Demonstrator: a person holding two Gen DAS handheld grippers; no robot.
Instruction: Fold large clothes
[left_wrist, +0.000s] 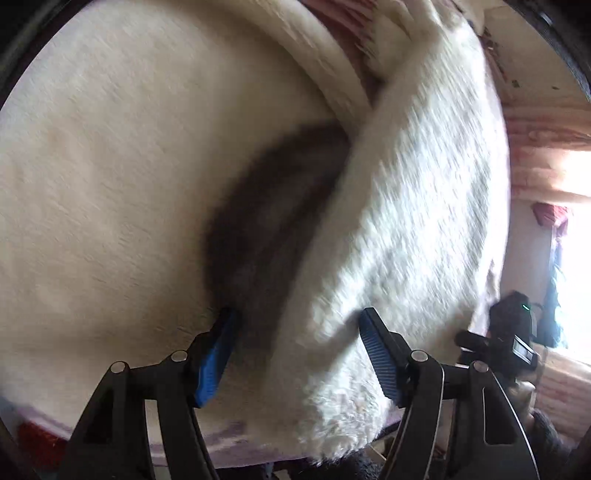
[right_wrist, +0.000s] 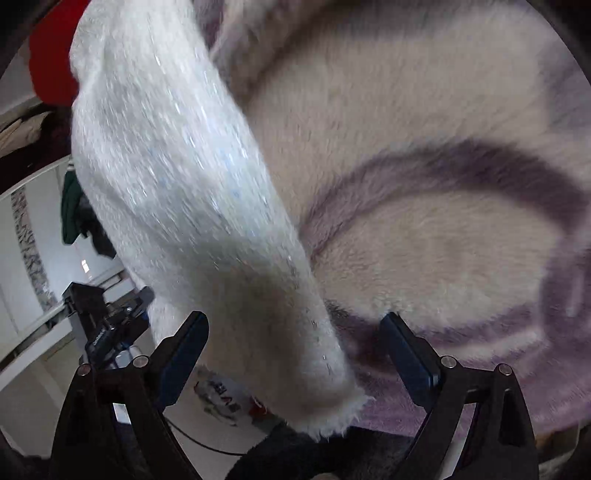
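both views are smeared by motion blur and filled almost edge to edge with fabric, so the full outline of the white fluffy garment (left_wrist: 406, 221) is cut off and its kind cannot be told. in the left wrist view a dark shadowed fold runs between two of its layers. the left gripper (left_wrist: 295, 350) has its jaws spread wide, the fuzzy hem lying loosely between the blue pads (left_wrist: 214, 365), not pinched. in the right wrist view a long sleeve-like part of the garment (right_wrist: 184, 192) hangs down between the parted jaws of the right gripper (right_wrist: 295, 354), over a cream and purple plush blanket (right_wrist: 443, 240). the other gripper unit (left_wrist: 513, 332) shows at the left view's right edge.
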